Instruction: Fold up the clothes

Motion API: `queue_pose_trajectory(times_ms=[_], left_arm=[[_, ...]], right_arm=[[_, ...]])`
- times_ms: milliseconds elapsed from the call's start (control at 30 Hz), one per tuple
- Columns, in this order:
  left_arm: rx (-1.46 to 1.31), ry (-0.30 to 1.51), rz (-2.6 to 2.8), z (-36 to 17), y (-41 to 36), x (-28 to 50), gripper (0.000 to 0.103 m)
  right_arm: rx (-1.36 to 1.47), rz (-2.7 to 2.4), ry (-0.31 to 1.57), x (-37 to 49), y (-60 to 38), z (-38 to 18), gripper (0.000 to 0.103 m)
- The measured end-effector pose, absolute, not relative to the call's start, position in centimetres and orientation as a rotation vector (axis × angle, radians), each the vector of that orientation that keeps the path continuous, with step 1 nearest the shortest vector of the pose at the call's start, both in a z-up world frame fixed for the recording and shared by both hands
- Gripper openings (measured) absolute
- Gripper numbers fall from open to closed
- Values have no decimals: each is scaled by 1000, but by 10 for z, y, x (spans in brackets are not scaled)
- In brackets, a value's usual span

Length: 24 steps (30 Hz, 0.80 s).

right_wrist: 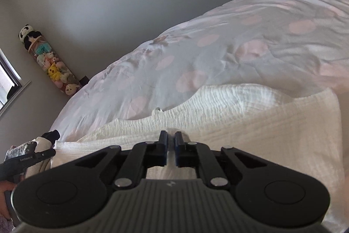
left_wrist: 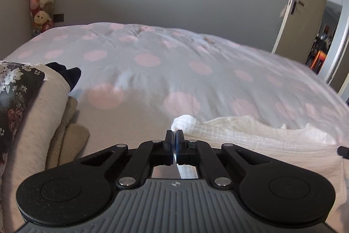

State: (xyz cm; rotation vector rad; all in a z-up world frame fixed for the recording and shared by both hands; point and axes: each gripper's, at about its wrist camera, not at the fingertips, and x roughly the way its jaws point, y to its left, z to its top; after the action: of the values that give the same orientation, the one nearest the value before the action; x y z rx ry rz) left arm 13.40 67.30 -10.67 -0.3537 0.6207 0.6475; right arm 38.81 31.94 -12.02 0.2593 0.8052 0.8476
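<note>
Polka-dot duvet (left_wrist: 174, 62) fills mid-frame; white garment (left_wrist: 250, 137) lower right — left gripper (left_wrist: 174, 134) pinched on its bunched corner; right gripper (right_wrist: 171, 137) clamped on its edge; folded stack (left_wrist: 32, 106) lower left.

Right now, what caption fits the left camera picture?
Left gripper pinching the white cloth over the spotted bed.

White garment (left_wrist: 250, 139): crinkled, ribbed cotton-like cloth, matt. Bed cover (left_wrist: 174, 62): smooth thin cloth, pale with pink dots, softly creased. Left tongs (left_wrist: 174, 134) and right tongs (right_wrist: 171, 137): matt black plastic with shiny metal rivets, ribbed grey body. Folded pile (left_wrist: 32, 106): beige fleecy knit; dark floral cloth, slight sheen
</note>
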Motion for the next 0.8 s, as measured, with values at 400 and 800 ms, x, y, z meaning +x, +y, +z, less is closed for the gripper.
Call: queue_pose_trajectory(times_ms=[400,800], left_arm=[[-297,728,687,-130,665,132,15],[-225,784,510,-75,564,23,24]], right_arm=[[152,811,839,385,324,-140,35],[-8,842,914,297,235,-92,37]])
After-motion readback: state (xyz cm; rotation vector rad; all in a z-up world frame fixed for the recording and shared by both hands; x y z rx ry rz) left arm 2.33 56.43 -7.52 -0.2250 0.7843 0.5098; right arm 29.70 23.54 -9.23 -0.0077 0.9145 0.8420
